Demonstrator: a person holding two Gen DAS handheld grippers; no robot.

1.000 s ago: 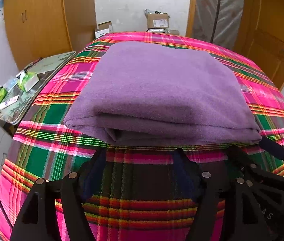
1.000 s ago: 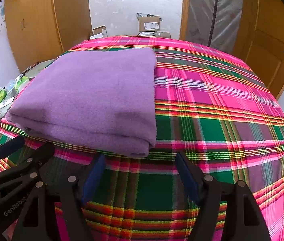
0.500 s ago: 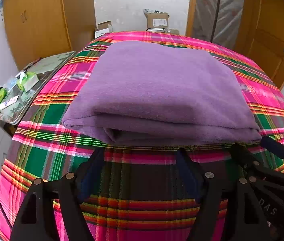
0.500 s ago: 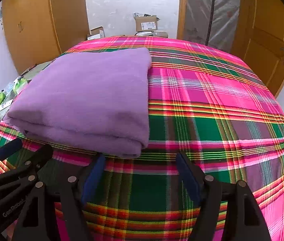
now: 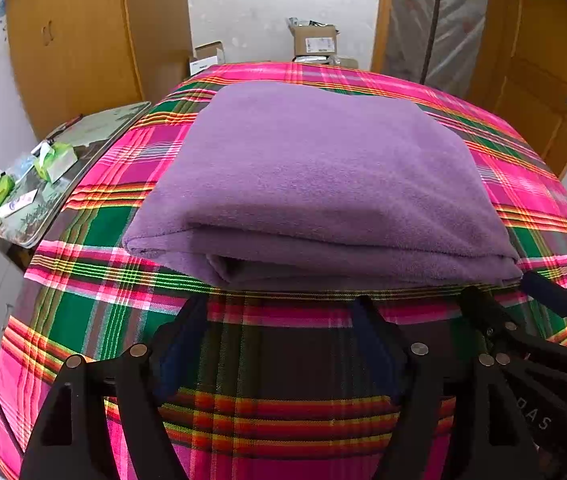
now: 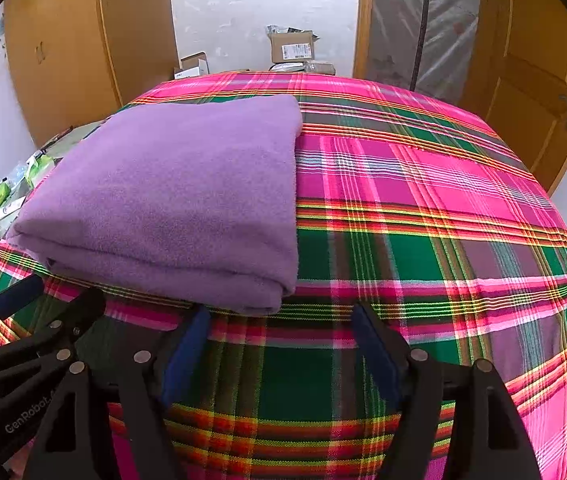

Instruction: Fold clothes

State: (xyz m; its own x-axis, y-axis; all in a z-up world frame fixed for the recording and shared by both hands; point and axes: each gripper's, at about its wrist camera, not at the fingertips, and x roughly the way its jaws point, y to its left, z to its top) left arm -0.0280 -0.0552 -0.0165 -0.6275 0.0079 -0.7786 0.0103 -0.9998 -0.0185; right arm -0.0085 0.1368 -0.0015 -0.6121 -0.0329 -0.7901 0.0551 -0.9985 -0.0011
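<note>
A purple garment (image 5: 323, 184), folded into a thick rectangle, lies flat on the pink and green plaid cover (image 6: 423, 200). Its layered front edge faces me. My left gripper (image 5: 279, 308) hovers open just short of that edge with nothing between its blue pads. In the right wrist view the purple garment (image 6: 179, 200) sits to the left, and my right gripper (image 6: 281, 316) stands open by its near right corner, also with nothing in it. Each view catches the other gripper: the right gripper (image 5: 503, 286) at the left view's right edge, the left gripper (image 6: 63, 290) at the right view's left edge.
Beside the cover's left edge stands a low side table (image 5: 95, 136) with green packets. Behind are a wooden wardrobe (image 5: 71, 40), cardboard boxes (image 5: 315, 40) on the floor and a wooden door (image 5: 531, 80). The cover's right half (image 6: 463, 160) bears nothing.
The left gripper's jaws have spread slightly wider. Both hands and the purple garment stay where they were.
</note>
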